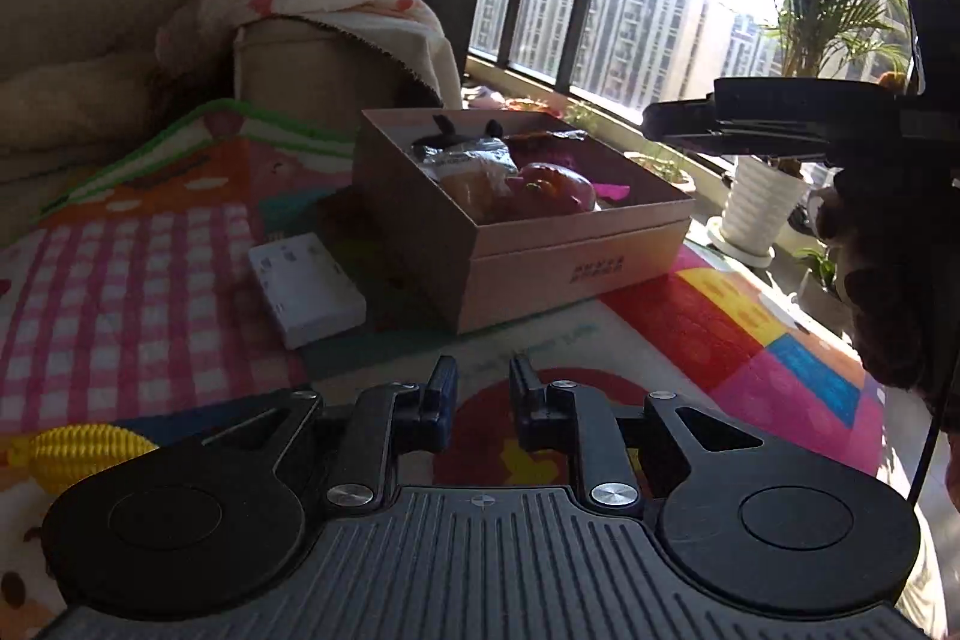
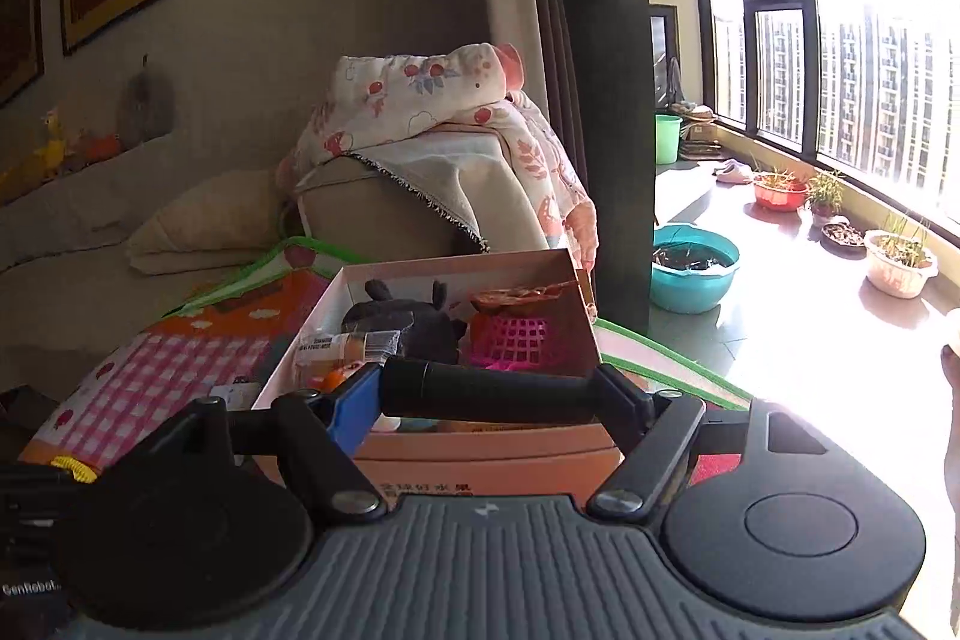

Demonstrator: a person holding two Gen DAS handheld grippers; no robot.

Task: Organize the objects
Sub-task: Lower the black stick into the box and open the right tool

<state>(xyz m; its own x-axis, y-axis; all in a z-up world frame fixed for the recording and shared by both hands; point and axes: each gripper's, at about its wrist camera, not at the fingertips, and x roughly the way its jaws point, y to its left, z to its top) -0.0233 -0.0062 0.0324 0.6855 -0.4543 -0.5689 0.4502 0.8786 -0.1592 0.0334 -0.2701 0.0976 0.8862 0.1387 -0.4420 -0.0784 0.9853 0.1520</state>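
On the colourful play mat (image 1: 180, 244), at the left, a small white box (image 1: 306, 289) lies flat just beside the open cardboard box (image 1: 540, 244) of toys. The left gripper (image 1: 480, 388) hovers empty, fingers slightly apart. The right gripper (image 2: 486, 388) is clamped across a black cylinder (image 2: 480, 391), held near the cardboard box. It looks rigid, light and smooth; a mid-length grip suits it.

An open pink cardboard box (image 1: 576, 244) sits on a colourful play mat, packed with toys: a black plush (image 2: 414, 322), a pink mesh basket (image 2: 516, 343); a black cylindrical handle (image 2: 492, 391) lies crosswise, clamped in the right gripper (image 2: 489, 394)
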